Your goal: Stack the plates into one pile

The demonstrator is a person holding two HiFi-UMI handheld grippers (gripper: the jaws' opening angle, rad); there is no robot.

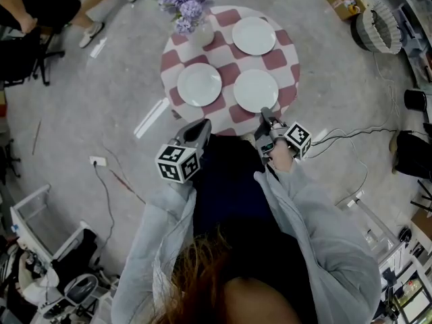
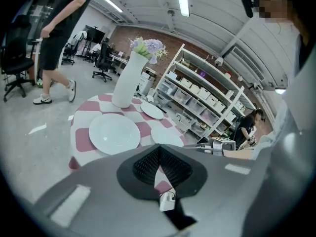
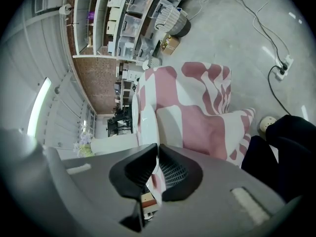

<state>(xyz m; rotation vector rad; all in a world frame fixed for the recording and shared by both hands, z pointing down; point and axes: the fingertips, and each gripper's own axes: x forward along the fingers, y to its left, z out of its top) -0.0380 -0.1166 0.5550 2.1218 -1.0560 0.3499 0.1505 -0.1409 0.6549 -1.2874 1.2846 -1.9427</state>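
Grey sleeves [image 1: 317, 241] ran down to the table [image 1: 289, 73], where the right claw [image 1: 268, 116] was pinched on the near rim of the plate [image 1: 255, 90] just ahead of it. The left claw [image 1: 202, 125], tips together and empty, hung at the table's near edge. So thin a rim grip could let the plate tip or slip when lifted. Ahead and to the left lay a second plate [image 1: 199, 84]. A third plate [image 1: 254, 36] sat farther off beside a vase [image 1: 200, 34], which a careless swing might clip. Open floor [image 1: 337, 93] lay on both sides.
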